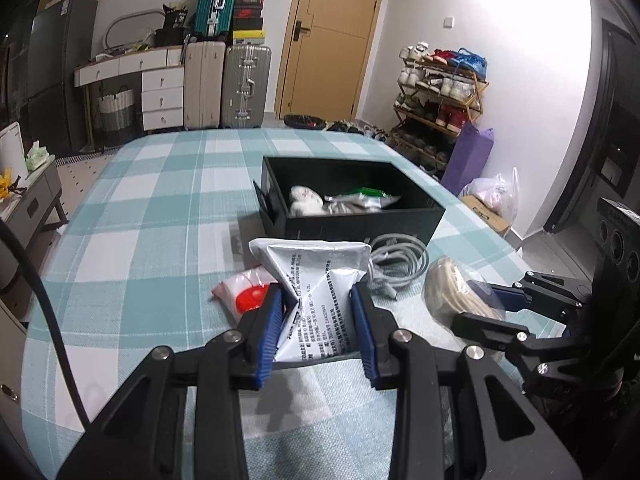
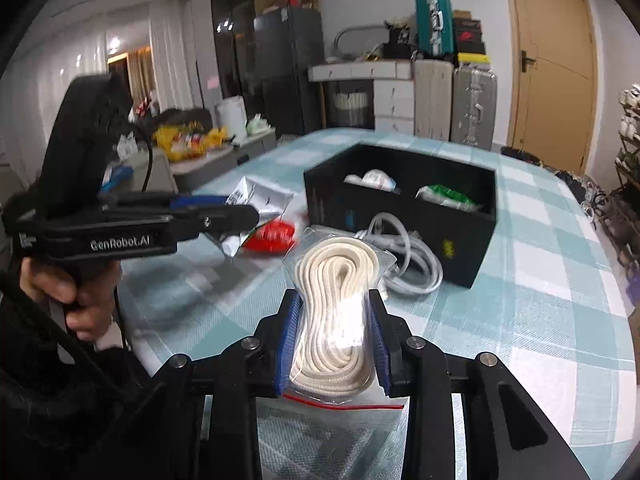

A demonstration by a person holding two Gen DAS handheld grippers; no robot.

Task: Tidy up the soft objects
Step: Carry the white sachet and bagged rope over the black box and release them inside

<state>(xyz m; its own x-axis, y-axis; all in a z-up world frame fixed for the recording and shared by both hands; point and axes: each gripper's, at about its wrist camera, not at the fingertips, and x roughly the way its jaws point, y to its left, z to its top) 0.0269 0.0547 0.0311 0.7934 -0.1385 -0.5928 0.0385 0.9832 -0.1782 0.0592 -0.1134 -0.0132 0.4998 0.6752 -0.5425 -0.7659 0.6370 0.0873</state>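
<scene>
My left gripper (image 1: 316, 304) is shut on a white printed pouch (image 1: 320, 280), which it holds up above the checked tablecloth. My right gripper (image 2: 335, 308) is shut on a clear zip bag of coiled cream rope (image 2: 338, 300), lifted a little off the table. In the left wrist view the same rope bag (image 1: 452, 292) shows at the right in the other gripper (image 1: 484, 300). Beyond both stands a black divided box (image 1: 352, 200) with a white bundle (image 1: 306, 198) and a green-and-white packet (image 1: 368, 196) inside. A grey coiled cable (image 2: 404, 256) and a red-and-white packet (image 2: 272, 236) lie before the box.
The table wears a teal-and-white checked cloth (image 1: 160, 208). A person's hand (image 2: 76, 300) grips the left tool's handle. Suitcases (image 1: 224, 84), a white drawer unit (image 1: 160, 96), a wooden door (image 1: 332, 36) and a shoe rack (image 1: 440, 100) stand behind the table.
</scene>
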